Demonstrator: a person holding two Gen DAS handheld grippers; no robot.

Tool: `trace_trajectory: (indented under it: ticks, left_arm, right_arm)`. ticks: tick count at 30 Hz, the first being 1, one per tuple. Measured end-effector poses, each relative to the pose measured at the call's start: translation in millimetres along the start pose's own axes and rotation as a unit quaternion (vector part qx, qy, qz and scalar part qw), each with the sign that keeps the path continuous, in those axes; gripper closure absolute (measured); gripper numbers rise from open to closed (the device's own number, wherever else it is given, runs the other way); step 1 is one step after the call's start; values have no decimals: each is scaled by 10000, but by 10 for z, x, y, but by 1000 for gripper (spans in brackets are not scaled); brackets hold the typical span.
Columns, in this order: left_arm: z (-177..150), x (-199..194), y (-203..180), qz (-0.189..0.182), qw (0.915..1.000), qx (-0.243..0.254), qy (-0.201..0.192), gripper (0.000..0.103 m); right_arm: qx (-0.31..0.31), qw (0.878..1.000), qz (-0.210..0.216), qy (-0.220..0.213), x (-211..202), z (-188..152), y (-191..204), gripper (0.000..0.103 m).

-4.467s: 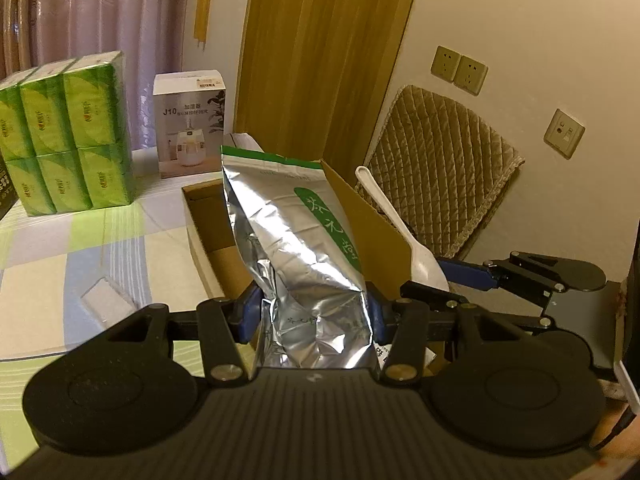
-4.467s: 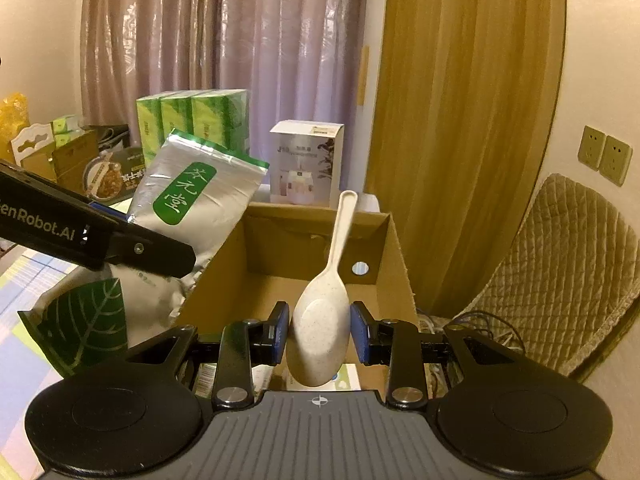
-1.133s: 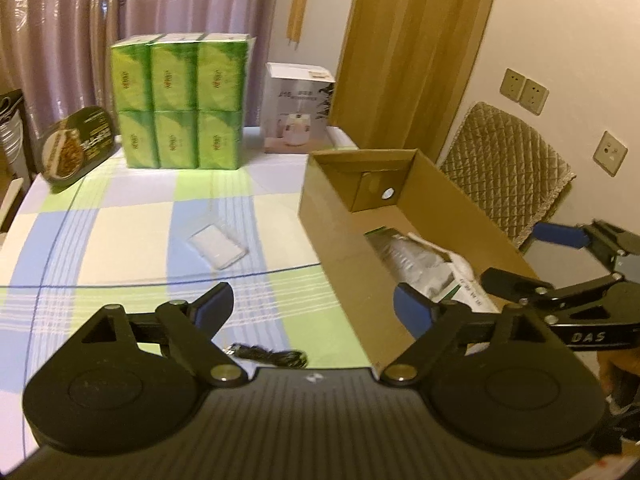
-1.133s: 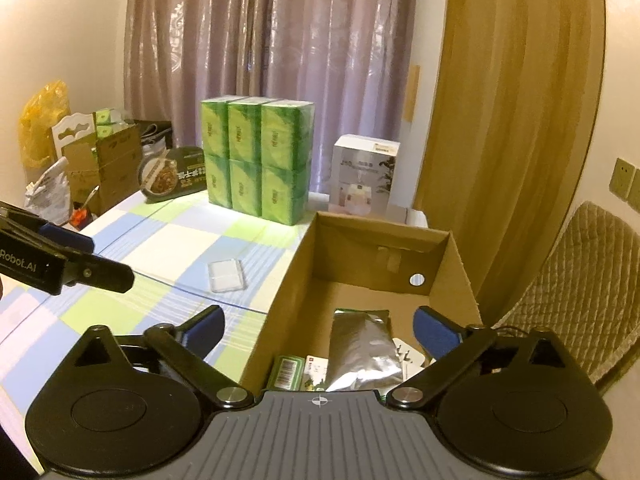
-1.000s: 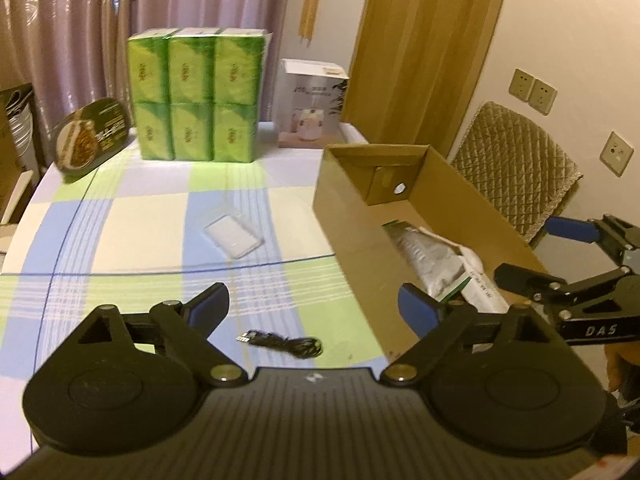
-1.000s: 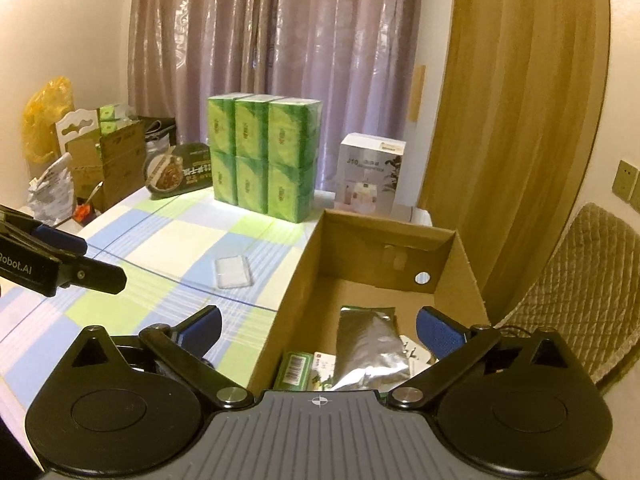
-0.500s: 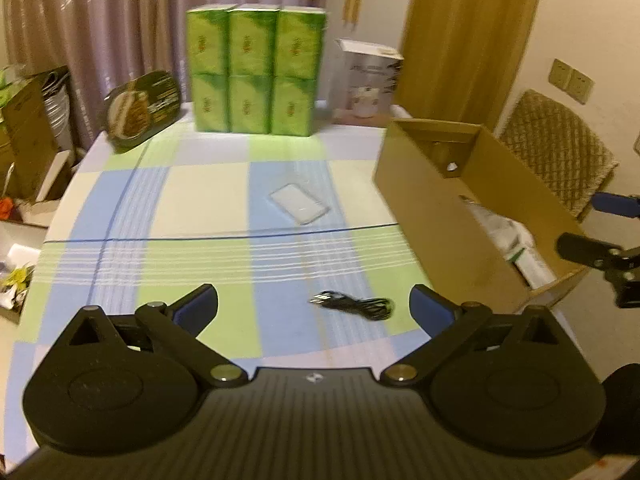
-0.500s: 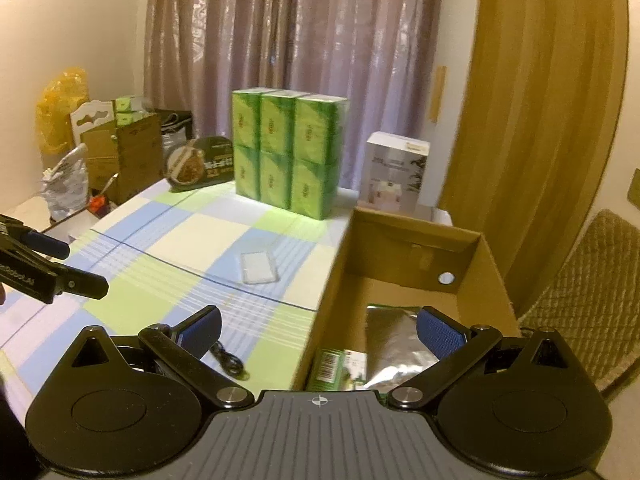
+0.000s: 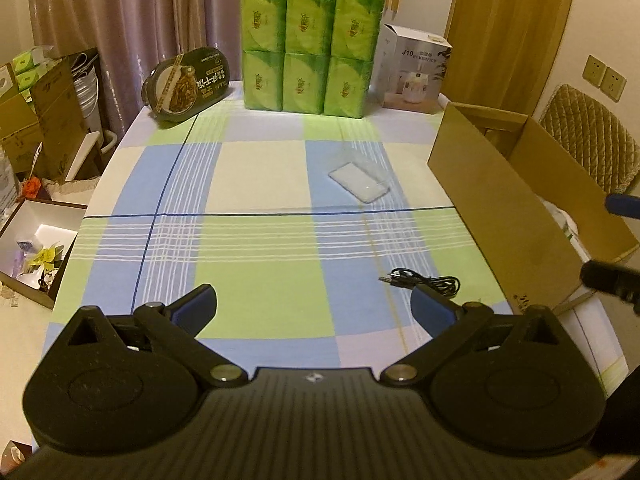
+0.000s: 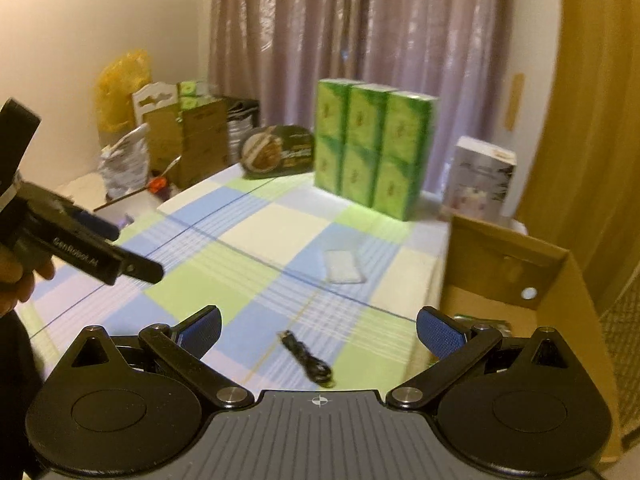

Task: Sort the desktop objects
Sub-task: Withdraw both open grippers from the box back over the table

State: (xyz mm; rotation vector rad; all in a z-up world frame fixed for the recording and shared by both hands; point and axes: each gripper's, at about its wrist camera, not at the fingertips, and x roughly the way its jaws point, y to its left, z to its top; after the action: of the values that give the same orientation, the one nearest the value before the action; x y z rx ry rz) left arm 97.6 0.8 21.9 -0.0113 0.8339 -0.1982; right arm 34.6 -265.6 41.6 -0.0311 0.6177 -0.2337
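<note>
You hold both grippers over a table covered by a checked cloth (image 9: pixel 260 176) of blue, green and cream. Your left gripper (image 9: pixel 314 307) has its jaws spread wide with nothing between them. Your right gripper (image 10: pixel 319 330) is also wide open and empty. A coiled black cable (image 9: pixel 424 281) lies on the cloth just ahead of the left gripper's right finger. A small white pack (image 9: pixel 359 186) lies farther back, near the middle. An open cardboard box (image 9: pixel 520 216) stands at the table's right edge. Green tissue packs (image 9: pixel 310 42) are stacked at the far end.
</note>
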Motion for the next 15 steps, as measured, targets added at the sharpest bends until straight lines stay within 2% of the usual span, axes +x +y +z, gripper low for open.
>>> trace_trajectory:
  ticks: [15]
  left_arm:
    - [82, 407, 195, -63, 9995, 258, 153, 1]
  right_arm:
    - [-448, 9957, 365, 720, 710, -12, 74, 4]
